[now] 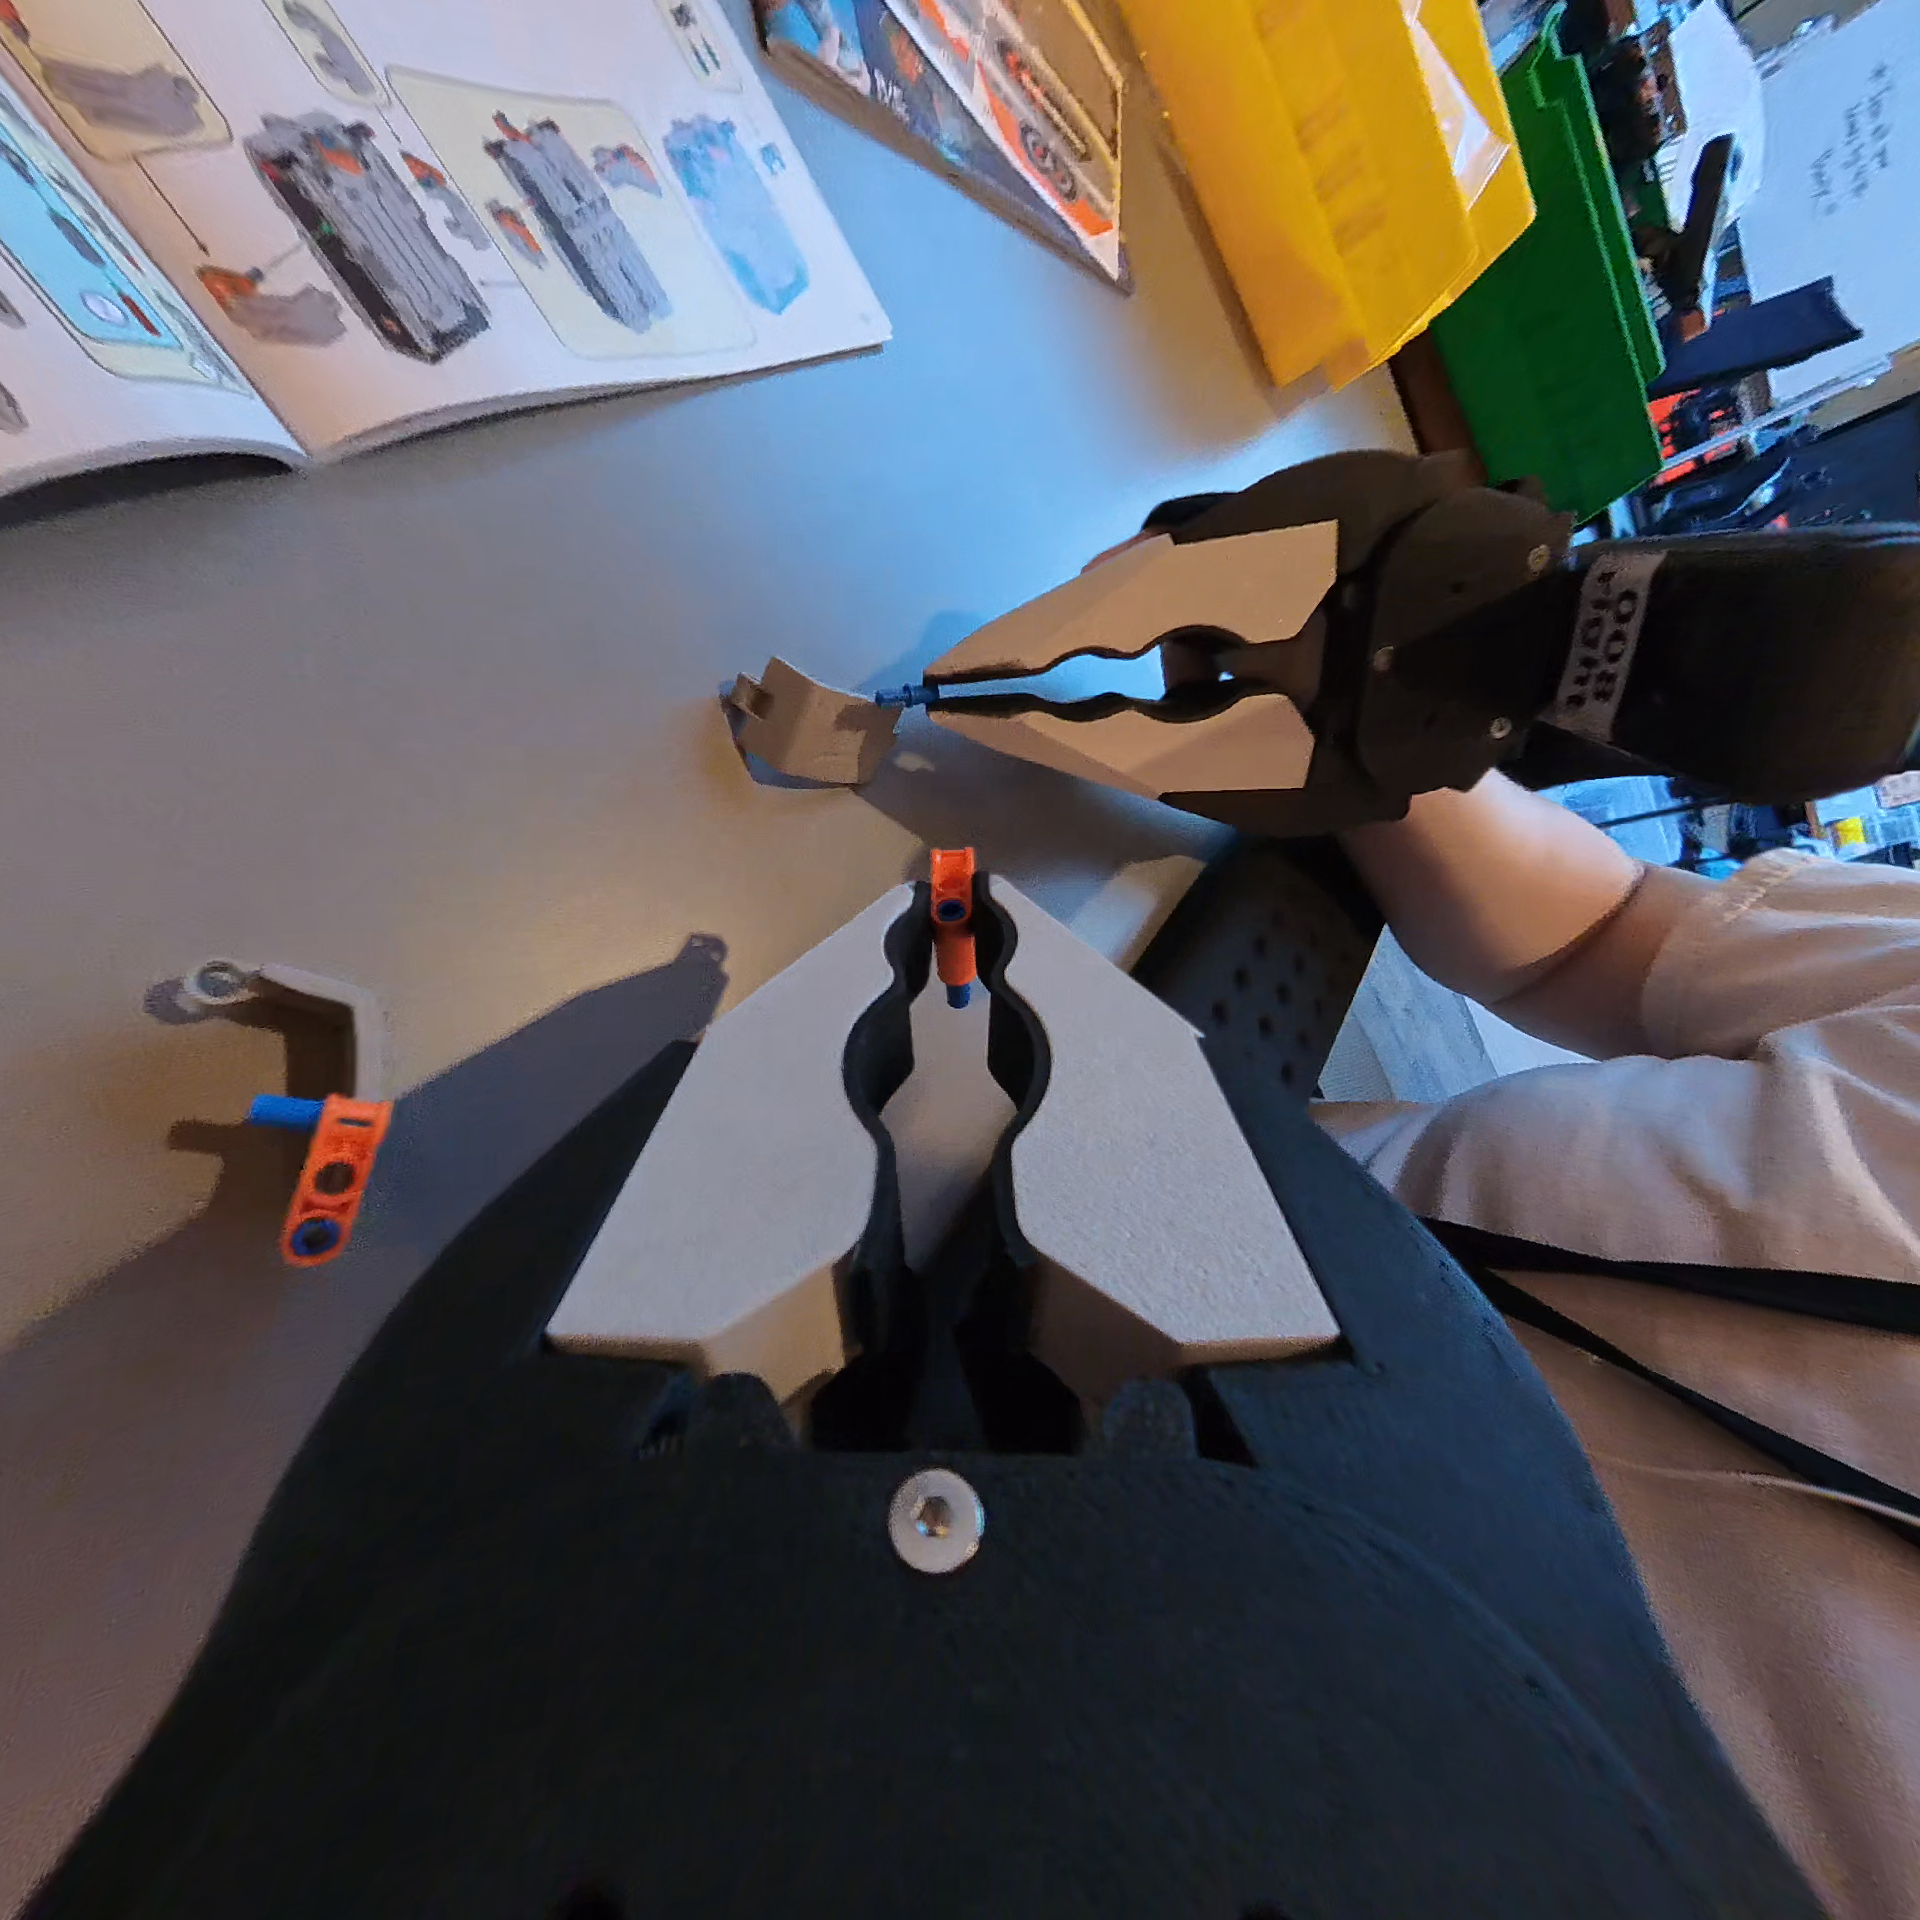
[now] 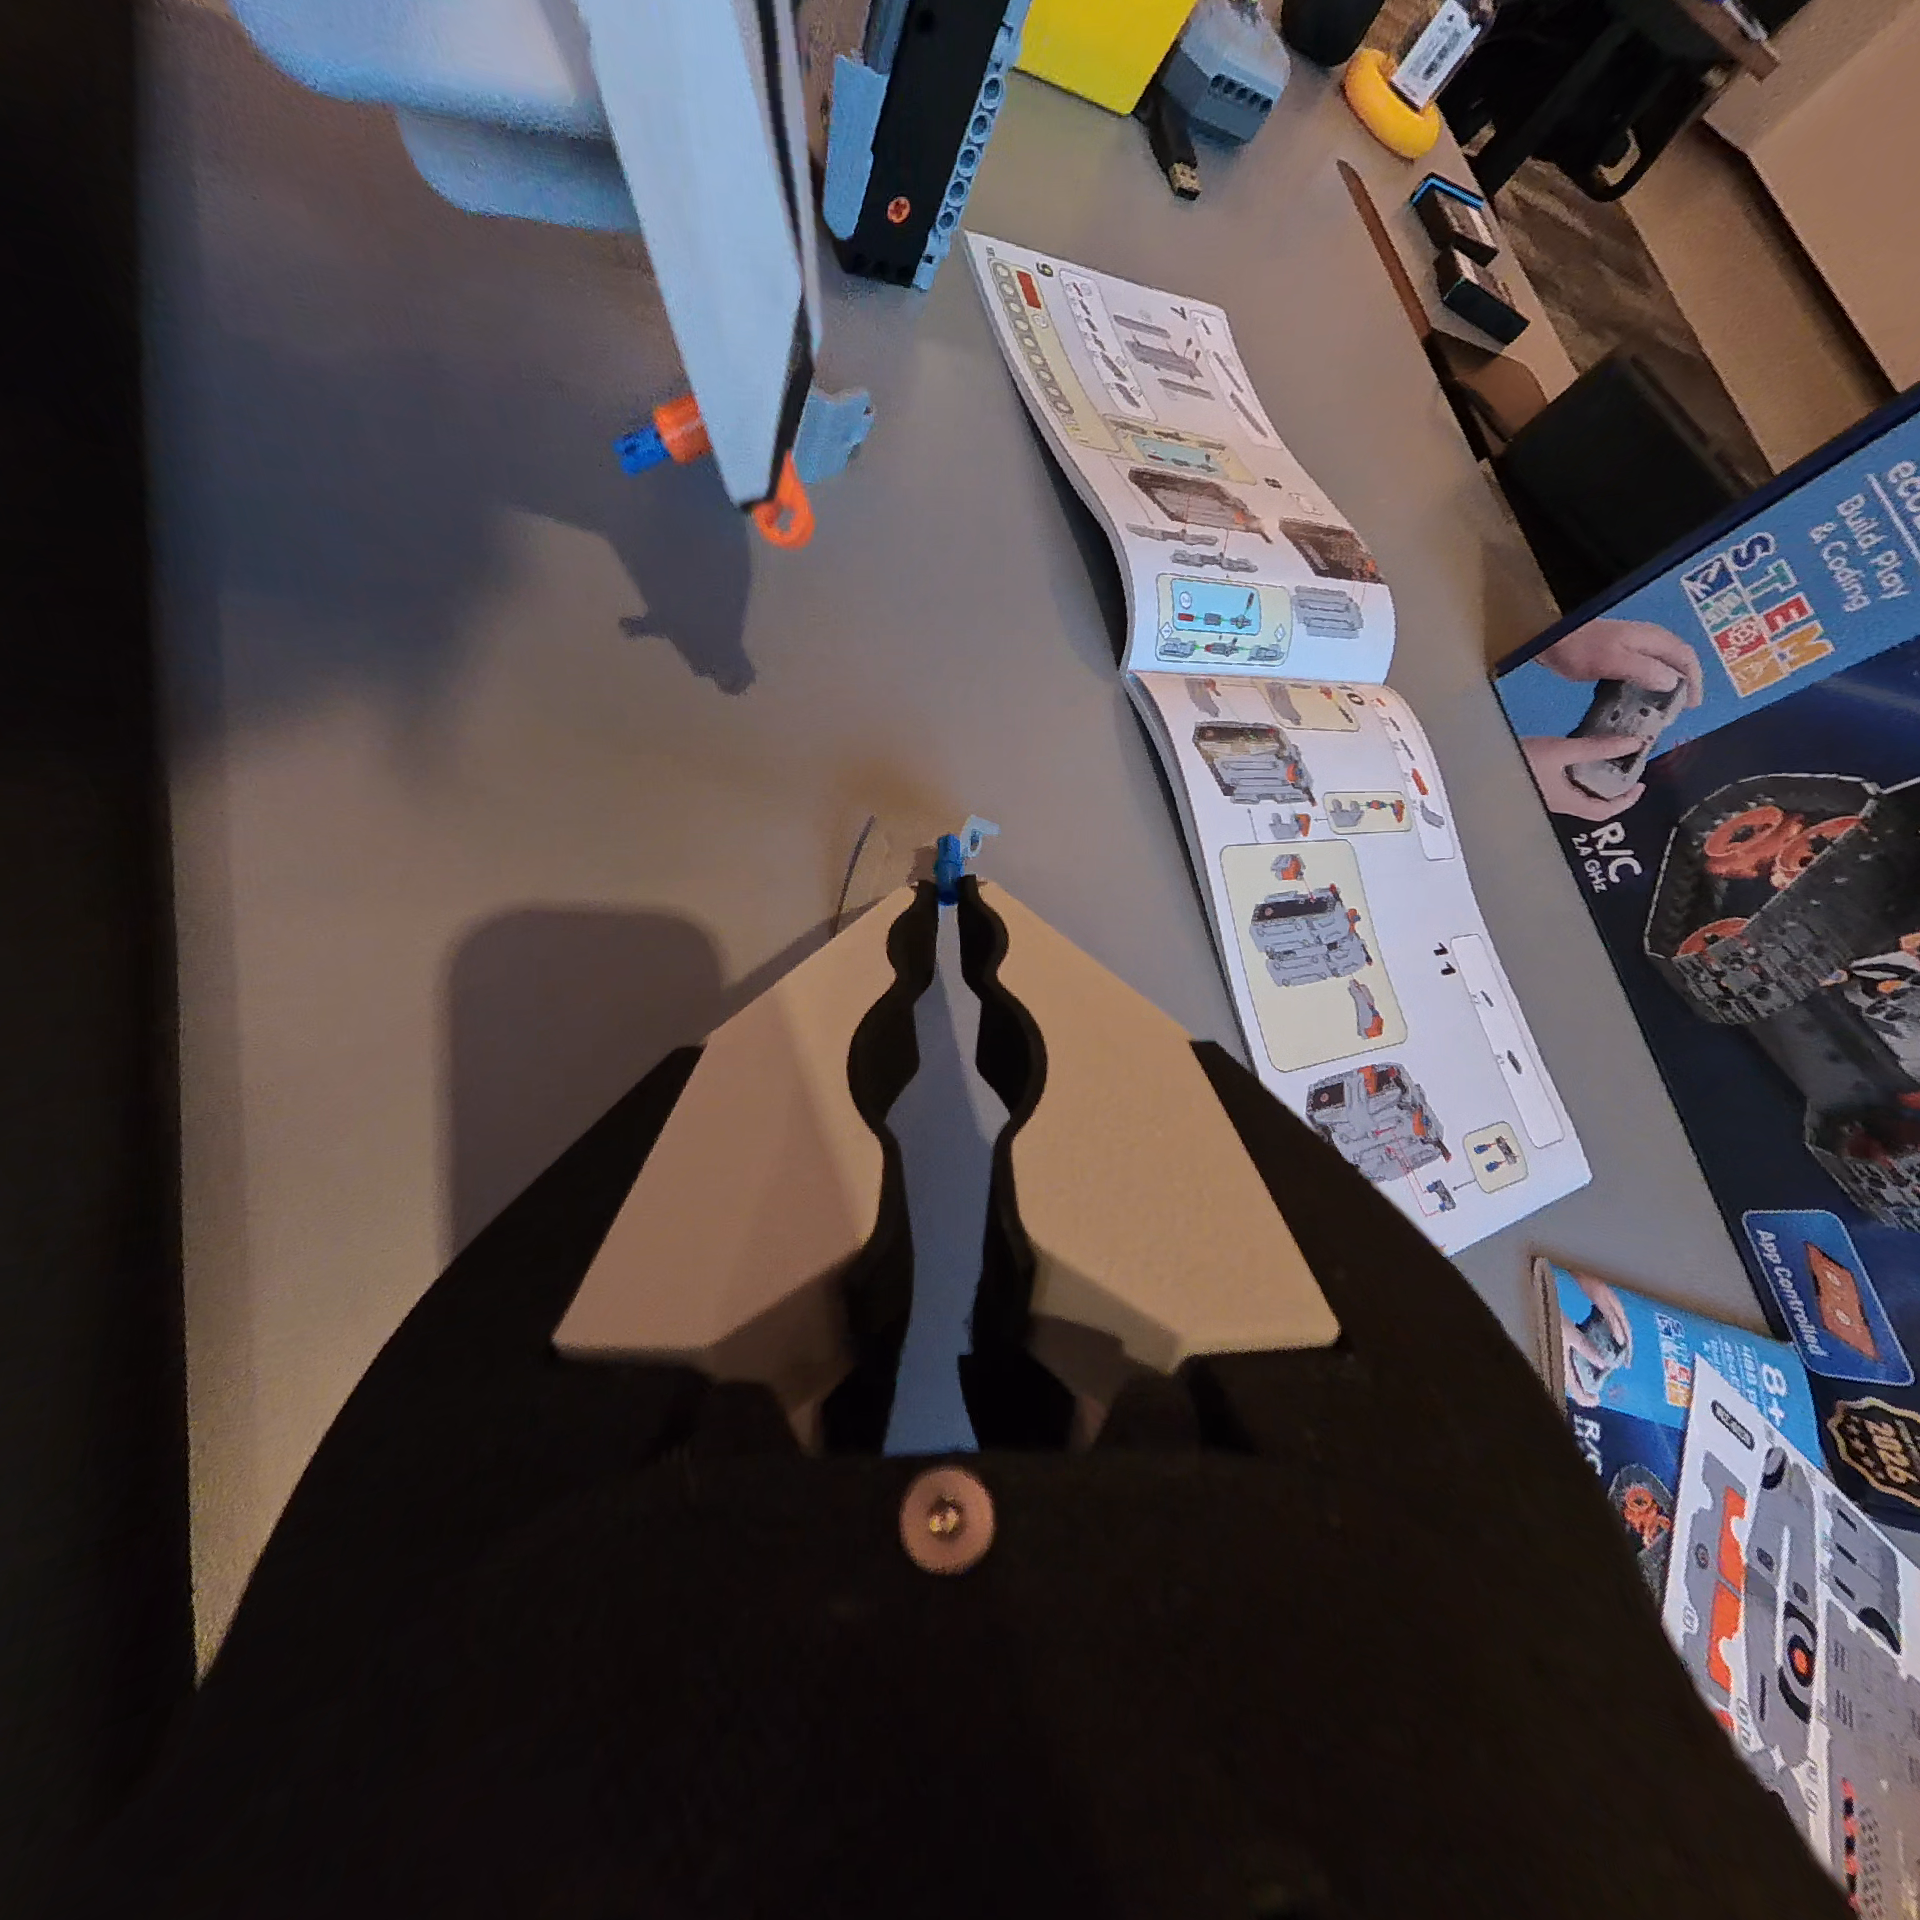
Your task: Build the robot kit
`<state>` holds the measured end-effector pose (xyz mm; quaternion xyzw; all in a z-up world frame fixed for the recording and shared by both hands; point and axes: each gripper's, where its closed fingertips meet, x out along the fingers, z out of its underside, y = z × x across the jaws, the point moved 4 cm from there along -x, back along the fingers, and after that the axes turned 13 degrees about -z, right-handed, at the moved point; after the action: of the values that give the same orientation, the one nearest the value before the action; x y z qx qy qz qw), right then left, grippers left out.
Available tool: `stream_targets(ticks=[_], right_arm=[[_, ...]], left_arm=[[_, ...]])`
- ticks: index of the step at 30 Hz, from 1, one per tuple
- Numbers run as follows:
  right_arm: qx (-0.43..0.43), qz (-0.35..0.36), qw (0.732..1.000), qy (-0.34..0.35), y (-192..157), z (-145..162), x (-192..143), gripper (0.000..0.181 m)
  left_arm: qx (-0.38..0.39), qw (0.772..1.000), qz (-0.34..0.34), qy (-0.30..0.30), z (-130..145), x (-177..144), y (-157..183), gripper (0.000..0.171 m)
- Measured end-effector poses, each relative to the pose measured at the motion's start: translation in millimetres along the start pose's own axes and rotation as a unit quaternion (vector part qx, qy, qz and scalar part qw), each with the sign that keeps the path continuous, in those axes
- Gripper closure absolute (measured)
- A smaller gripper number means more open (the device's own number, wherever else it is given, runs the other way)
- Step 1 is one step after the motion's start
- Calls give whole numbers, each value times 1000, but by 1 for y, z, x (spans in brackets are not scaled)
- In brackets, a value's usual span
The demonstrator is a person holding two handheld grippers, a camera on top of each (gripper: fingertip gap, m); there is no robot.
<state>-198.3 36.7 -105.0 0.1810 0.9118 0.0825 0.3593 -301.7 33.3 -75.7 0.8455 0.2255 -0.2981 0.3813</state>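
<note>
Left tool (image 1: 951,904) clamped on orange connector (image 1: 952,914), right tool (image 2: 945,883) clamped on blue pin (image 2: 947,860) touching grey bracket (image 1: 816,722), booklet (image 2: 1278,727) at two o'clock on tabletop (image 1: 520,644)

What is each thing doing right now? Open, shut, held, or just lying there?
left gripper: shut on orange connector
orange connector: held upright, blue pin in it
right gripper: shut on blue pin
blue pin: held at fingertips, against grey curved piece
grey curved piece: lying on table
second orange connector: joined to another grey piece, lying loose
instruction booklet: open, flat
</note>
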Motion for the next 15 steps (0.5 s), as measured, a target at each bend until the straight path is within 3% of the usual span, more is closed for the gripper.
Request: stream_targets(ticks=[15], right_arm=[[15, -7, 1000, -25, 3, 13, 8, 178]], left_arm=[[-12, 999, -23, -27, 10, 29, -8, 166]])
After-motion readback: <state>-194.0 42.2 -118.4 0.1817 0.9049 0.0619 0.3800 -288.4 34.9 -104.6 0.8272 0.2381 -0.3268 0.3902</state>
